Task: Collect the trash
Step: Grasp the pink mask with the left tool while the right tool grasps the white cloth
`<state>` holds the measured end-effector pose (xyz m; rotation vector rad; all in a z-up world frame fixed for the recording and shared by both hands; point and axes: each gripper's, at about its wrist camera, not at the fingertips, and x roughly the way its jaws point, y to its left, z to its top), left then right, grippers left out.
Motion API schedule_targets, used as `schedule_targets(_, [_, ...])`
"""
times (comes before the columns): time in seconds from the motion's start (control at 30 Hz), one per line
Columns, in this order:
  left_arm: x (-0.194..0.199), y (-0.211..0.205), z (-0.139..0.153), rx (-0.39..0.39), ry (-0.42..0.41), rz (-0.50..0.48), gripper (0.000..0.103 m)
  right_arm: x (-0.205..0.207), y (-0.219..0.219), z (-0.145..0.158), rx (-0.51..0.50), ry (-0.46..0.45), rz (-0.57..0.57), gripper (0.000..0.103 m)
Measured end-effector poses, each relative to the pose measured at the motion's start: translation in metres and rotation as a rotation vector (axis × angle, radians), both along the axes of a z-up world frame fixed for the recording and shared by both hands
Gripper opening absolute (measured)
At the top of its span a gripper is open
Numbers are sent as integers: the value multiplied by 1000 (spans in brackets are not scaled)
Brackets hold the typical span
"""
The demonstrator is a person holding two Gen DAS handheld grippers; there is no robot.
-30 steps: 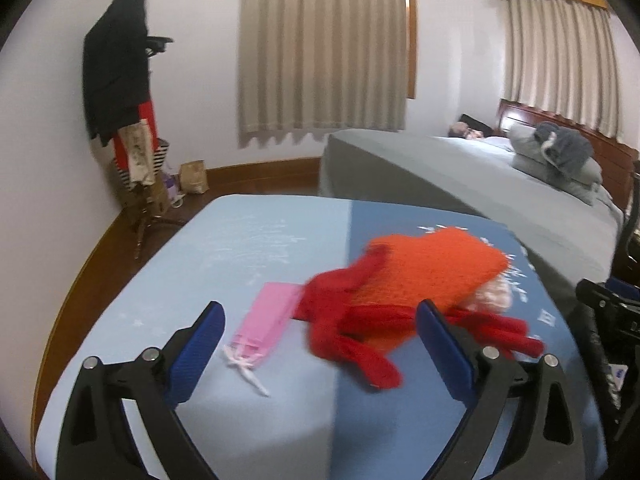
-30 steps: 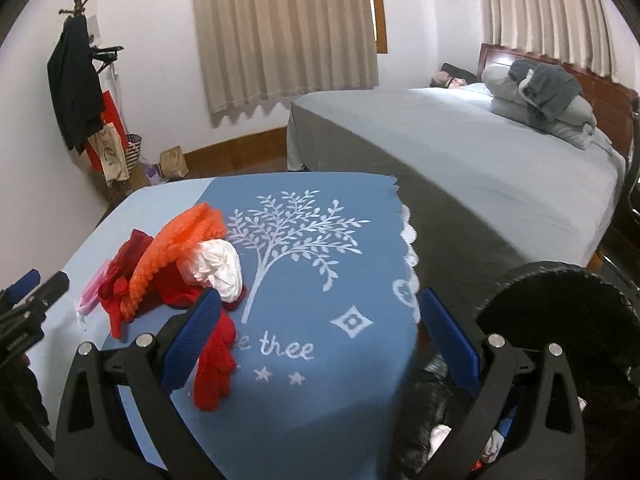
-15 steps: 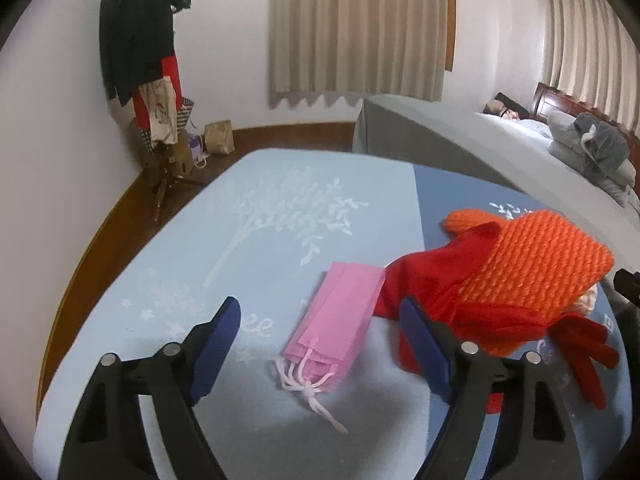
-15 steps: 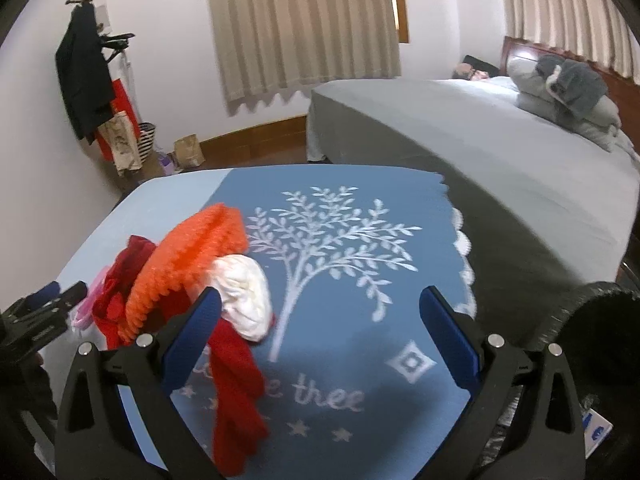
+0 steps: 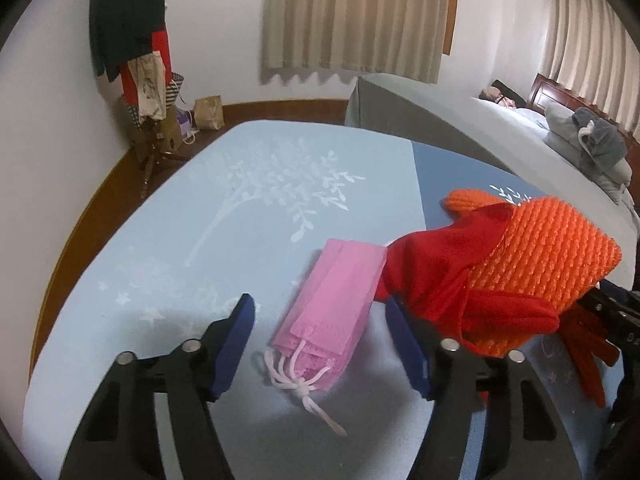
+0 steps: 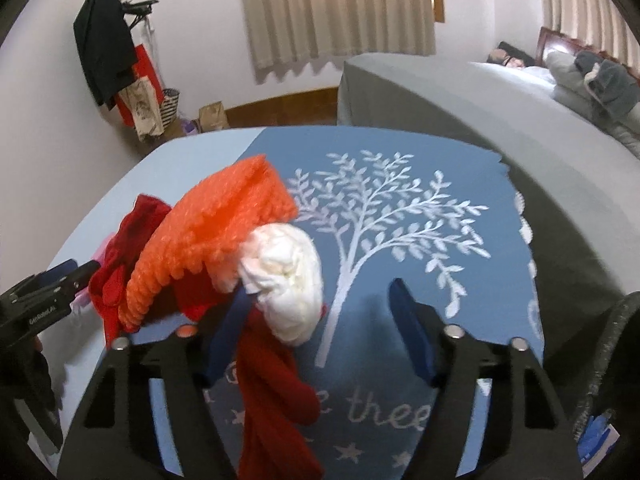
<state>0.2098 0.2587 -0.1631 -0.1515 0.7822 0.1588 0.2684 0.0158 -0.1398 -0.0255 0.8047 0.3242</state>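
Observation:
A flat pink face-mask bundle (image 5: 336, 308) with white loops lies on the light blue half of the tablecloth (image 5: 224, 240). My left gripper (image 5: 320, 310) straddles it with its jaws closing; neither pad touches it. A crumpled white paper wad (image 6: 288, 276) rests against an orange knitted hat (image 6: 216, 236) and red gloves (image 6: 276, 396). My right gripper (image 6: 320, 292) has the wad between its closing jaws: the left pad is at the wad's edge, the right pad stands well apart. The left gripper's tip (image 6: 52, 288) shows at the right wrist view's left edge.
A grey-covered bed (image 6: 460, 96) with pillows stands behind the table. A coat rack (image 5: 132, 40) with bags and a paper bag (image 5: 210, 112) are by the left wall. A black bin rim (image 6: 616, 360) sits at the table's right front corner.
Both grippers came forward and down toward the table and their jaws narrowed. The left now straddles the pink masks, the right the white wad.

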Motion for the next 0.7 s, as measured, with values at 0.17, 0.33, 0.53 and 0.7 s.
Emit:
schedule_targets(0.17, [7,0,-5,-32,35,-28,35,-2,2,1,20,9,26,27])
schedule_targets(0.33, [5,-1,-5,-33,26,-41,20,-7,0,5,39,-6,27,22])
schedule_targets(0.53, [-3,0,2,-26,-23,-18,15,-20,-14,20,62,-47,9,22])
schedule_targets(0.7, [-15,-10,10,22,-59,-12,13,-30,-30,29,63,-70,-27,22])
